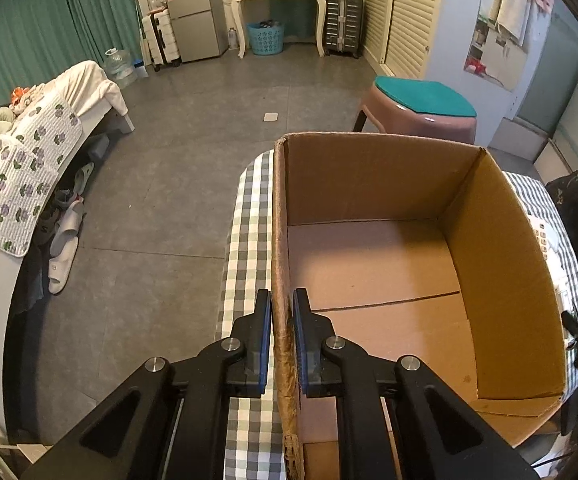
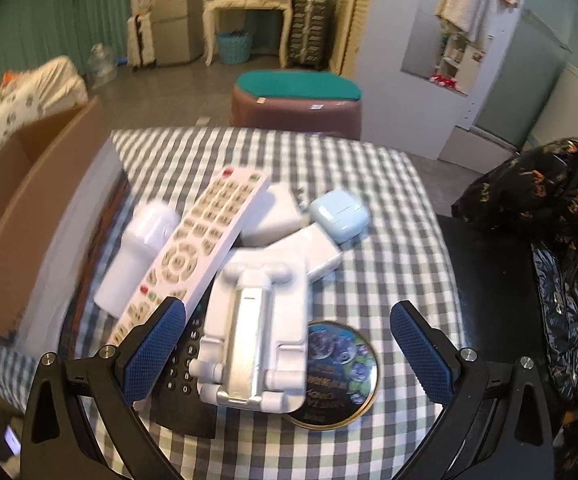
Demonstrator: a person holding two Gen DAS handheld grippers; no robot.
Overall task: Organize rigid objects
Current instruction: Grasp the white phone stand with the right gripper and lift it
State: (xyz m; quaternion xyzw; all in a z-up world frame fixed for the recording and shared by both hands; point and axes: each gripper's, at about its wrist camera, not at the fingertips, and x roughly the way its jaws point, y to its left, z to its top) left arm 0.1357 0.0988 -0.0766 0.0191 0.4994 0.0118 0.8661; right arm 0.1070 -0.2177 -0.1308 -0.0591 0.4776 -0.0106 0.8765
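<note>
two grippers are in view over a table with a checked cloth (image 2: 389,208). the left gripper (image 1: 282,340) has its fingers pressed together on the near left wall of a cardboard box (image 1: 369,184), one finger outside the wall and one inside, so it is clamped on the box. the box stands open at the top on the cloth, and its floor shows only bare cardboard flaps.

the right gripper (image 2: 289,344) has its blue-padded fingers (image 2: 157,344) spread wide apart and grips nothing. it hovers above a heap of small things lying on the cloth just right of the box. a white remote (image 2: 197,252) lies slanted on top of the heap, its lower end just beside the gripper's left finger. a black remote (image 2: 185,368) lies under it, mostly covered. a white folding stand (image 2: 253,320) lies between the fingers, resting partly on a round tin (image 2: 341,376) with a gold rim. beyond the white remote are a white charger (image 2: 273,216), a pale blue earbud case (image 2: 339,213) and another white block (image 2: 317,248). a white bottle-like thing (image 2: 141,248), blurred, lies between the white remote and the box.

beyond the table stands a brown stool (image 1: 417,114) with a green top.
</note>
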